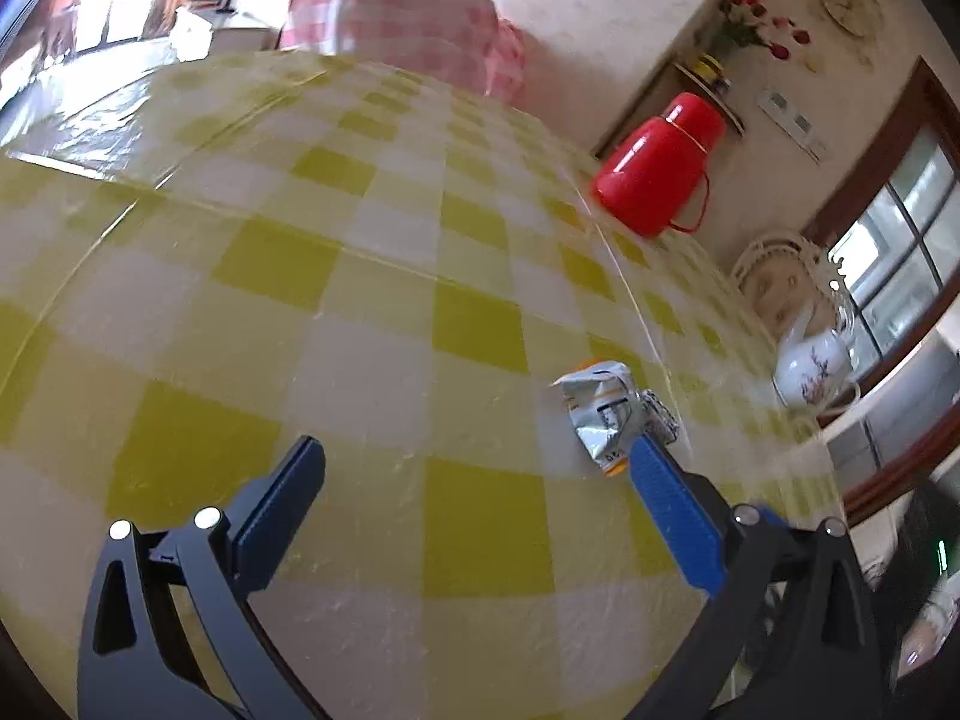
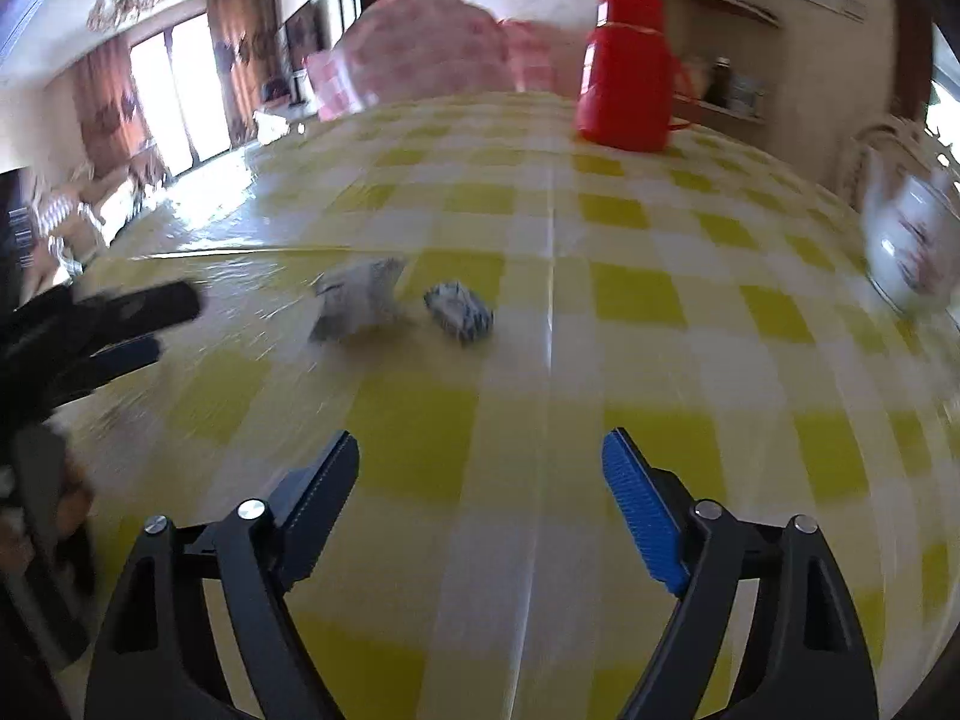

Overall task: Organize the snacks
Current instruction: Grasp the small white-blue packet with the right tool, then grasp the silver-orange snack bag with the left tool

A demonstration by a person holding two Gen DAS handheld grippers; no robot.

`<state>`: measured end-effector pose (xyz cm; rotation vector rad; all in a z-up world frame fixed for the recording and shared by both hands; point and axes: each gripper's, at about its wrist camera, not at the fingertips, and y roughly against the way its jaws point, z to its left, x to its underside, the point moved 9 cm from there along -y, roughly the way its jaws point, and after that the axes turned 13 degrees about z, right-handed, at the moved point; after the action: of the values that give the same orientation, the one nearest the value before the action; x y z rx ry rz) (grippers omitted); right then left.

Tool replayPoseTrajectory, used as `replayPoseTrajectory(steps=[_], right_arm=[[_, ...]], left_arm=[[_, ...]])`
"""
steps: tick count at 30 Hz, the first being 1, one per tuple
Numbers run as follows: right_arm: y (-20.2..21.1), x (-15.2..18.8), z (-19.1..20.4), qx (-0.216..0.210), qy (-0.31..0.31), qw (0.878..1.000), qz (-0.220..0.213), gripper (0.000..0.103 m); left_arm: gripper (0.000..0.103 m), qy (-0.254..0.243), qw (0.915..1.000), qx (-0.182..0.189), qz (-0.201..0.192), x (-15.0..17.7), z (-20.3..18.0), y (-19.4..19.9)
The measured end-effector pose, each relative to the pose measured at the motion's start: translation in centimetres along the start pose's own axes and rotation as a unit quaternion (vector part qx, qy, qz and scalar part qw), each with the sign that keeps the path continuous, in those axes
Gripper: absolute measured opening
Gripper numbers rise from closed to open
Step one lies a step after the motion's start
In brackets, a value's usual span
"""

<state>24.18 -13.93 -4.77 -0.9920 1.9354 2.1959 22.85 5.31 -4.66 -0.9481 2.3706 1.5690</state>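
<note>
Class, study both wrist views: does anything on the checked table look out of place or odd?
Yes: two small snack packets, a crumpled silver one and a dark patterned one, lie loose on the checked table, away from any container.

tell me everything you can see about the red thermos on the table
The glossy red plastic thermos flask has a wide round body, a narrower cap on top with a thin gold band between them, and a slim side handle. It stands upright and closed on the far part of the yellow-and-white checked tablecloth, beside the wall shelf. Nothing touches it.

Bare tablecloth [image 2: 540,360] before wrappers [image 2: 459,311]
</note>
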Motion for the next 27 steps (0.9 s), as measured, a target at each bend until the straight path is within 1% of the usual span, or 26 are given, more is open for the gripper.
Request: replayPoseTrajectory(steps=[2, 4, 6, 7, 8, 10, 11, 13, 17, 19, 21, 24, 26, 27], right_arm=[[-1.4, -1.7, 0.1, 0.002, 0.015, 1.000, 0.010, 0.076], [-3.0, -3.4, 0.6, -0.006, 0.033, 0.999, 0.024, 0.075], [-4.4, -4.6, 1.2, -0.001, 0.054, 0.998, 0.039, 0.073], [-4.5, -5.1, 1.5, -0.007, 0.061, 0.997, 0.036, 0.072], [-4.7, -5.5, 1.8, -0.011, 0.068, 0.997, 0.036, 0.067], [-4.8, -5.9, 2.5, -0.035, 0.078, 0.996, 0.037, 0.046], [-4.5, -5.8, 2.7, -0.045, 0.078, 0.995, 0.037, 0.021], [-3.5, -4.7, 2.8, -0.029, 0.071, 0.996, 0.034, 0.022], [0.5, -1.1, 2.3, -0.037, 0.029, 0.999, 0.001, 0.022], [3.3, 1.9, 1.8, -0.042, 0.004, 0.999, -0.016, 0.022], [5.7, 4.7, 1.3, -0.034, -0.013, 0.999, -0.026, 0.022], [8.9, 8.2, 0.9, -0.041, -0.044, 0.997, -0.051, 0.022], [10.0, 9.4, 0.7, -0.039, -0.058, 0.995, -0.065, 0.022], [10.5, 10.0, 0.7, -0.045, -0.067, 0.994, -0.070, 0.022]], left_arm=[[0.101, -0.005, 1.0000, -0.002, 0.004, 0.1, -0.2, -0.2], [0.101, -0.020, 0.9997, -0.008, 0.009, 0.2, -0.7, -0.4], [0.101, -0.035, 0.9992, -0.017, 0.012, 0.5, -1.2, -0.6], [0.101, -0.044, 0.9987, -0.021, 0.014, 0.7, -1.5, -0.7], [0.101, -0.051, 0.9983, -0.023, 0.016, 0.8, -1.6, -0.9], [0.101, -0.066, 0.9973, -0.023, 0.023, 1.2, -2.2, -1.0], [0.101, -0.069, 0.9971, -0.022, 0.024, 1.3, -2.3, -1.0], [0.101, -0.070, 0.9970, -0.021, 0.024, 1.3, -2.3, -1.0], [0.101, -0.095, 0.9949, -0.026, 0.022, 1.6, -3.0, -1.2], [0.101, -0.122, 0.9920, -0.029, 0.020, 1.8, -4.1, -1.5], [0.101, -0.145, 0.9887, -0.032, 0.026, 1.8, -5.1, -1.9], [0.101, -0.168, 0.9838, -0.055, 0.031, 1.2, -6.0, -3.0], [0.101, -0.190, 0.9781, -0.079, 0.032, 0.6, -6.8, -3.9], [0.101, -0.207, 0.9734, -0.094, 0.031, 0.0, -7.4, -4.4]])
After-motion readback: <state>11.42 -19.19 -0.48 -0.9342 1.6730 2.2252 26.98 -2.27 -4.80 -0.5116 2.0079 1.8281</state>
